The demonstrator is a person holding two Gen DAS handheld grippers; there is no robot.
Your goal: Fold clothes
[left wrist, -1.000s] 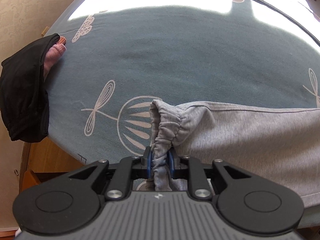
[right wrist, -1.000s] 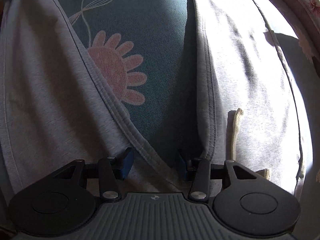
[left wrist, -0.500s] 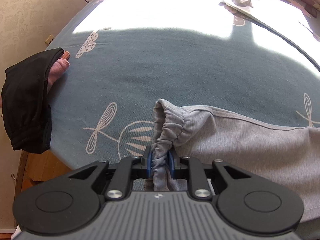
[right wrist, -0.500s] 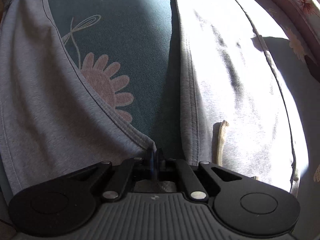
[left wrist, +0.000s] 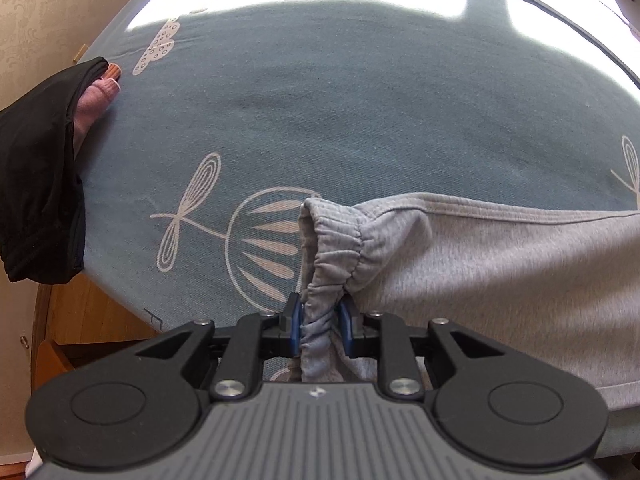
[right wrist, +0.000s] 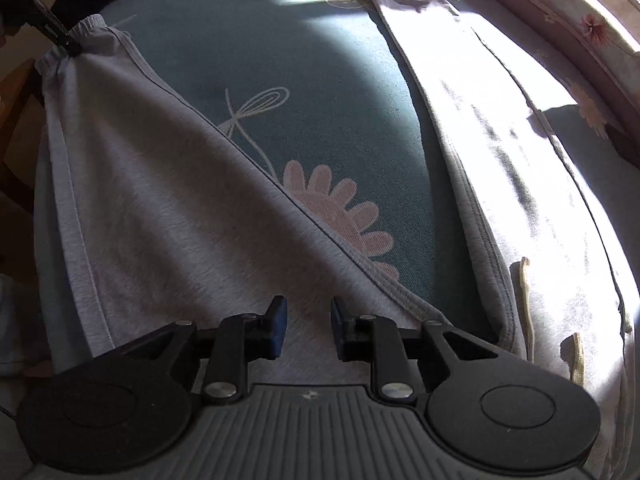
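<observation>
A pair of light grey knit jogging trousers [right wrist: 168,200] lies spread on a teal bedsheet printed with pale flowers [left wrist: 340,112]. The left gripper [left wrist: 320,322] has its jaws opening slightly, yet the gathered elastic ankle cuff [left wrist: 332,248] of the near trouser leg is pinched between the blue pads. The right gripper [right wrist: 306,326] hovers over the crotch where the two legs part, its jaws opening with only flat fabric beneath them, nothing gripped. A black garment [left wrist: 36,176] hangs off the bed's left edge, over pink cloth.
</observation>
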